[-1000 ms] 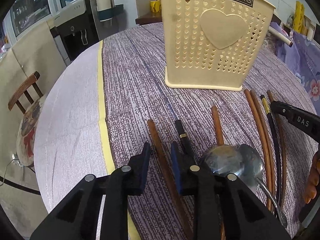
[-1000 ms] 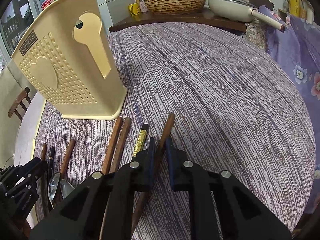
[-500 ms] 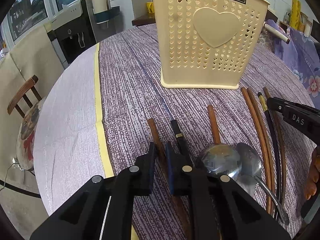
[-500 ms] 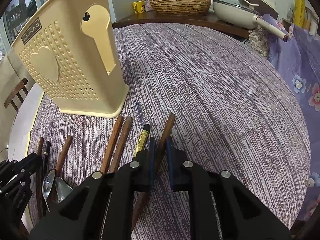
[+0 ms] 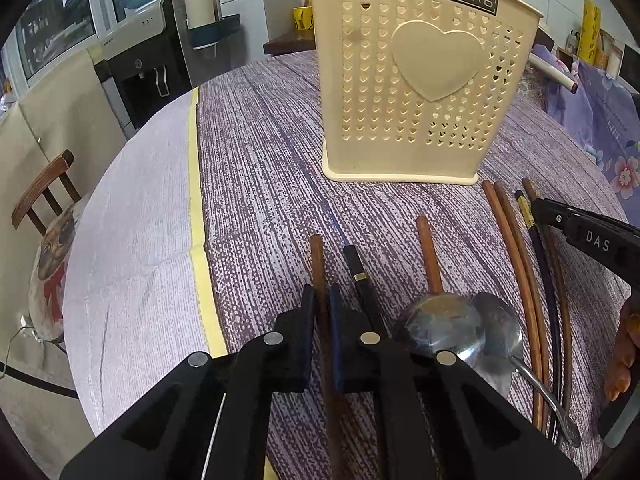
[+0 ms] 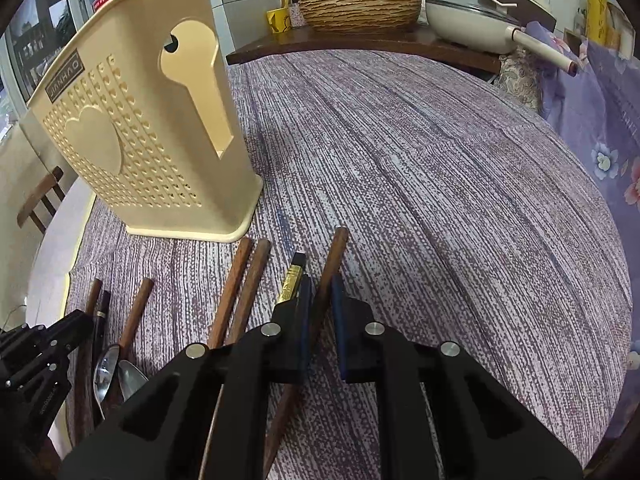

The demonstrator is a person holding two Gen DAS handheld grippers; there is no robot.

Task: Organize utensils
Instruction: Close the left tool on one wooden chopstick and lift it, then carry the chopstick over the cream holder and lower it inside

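A cream perforated utensil holder point(image 5: 416, 92) stands upright on the purple tablecloth; it also shows in the right wrist view point(image 6: 132, 152). Several chopsticks and two metal spoons point(image 5: 460, 328) lie in a row in front of it. My left gripper point(image 5: 322, 300) is shut on the leftmost brown chopstick point(image 5: 317, 256). A black chopstick point(image 5: 356, 268) lies just right of it. My right gripper point(image 6: 320, 292) is shut on the rightmost brown chopstick point(image 6: 334, 248), beside a black chopstick with a gold band point(image 6: 294, 276).
A pair of brown chopsticks point(image 6: 240, 276) lies left of the right gripper. A wooden chair point(image 5: 44, 200) stands off the table's left edge. A shelf at the back holds a woven basket point(image 6: 360, 4) and a pan point(image 6: 476, 20).
The left gripper's jaws closed from open onto the leftmost brown chopstick. Both views rose slightly, with the holder looking nearer. The right gripper kept its grip.
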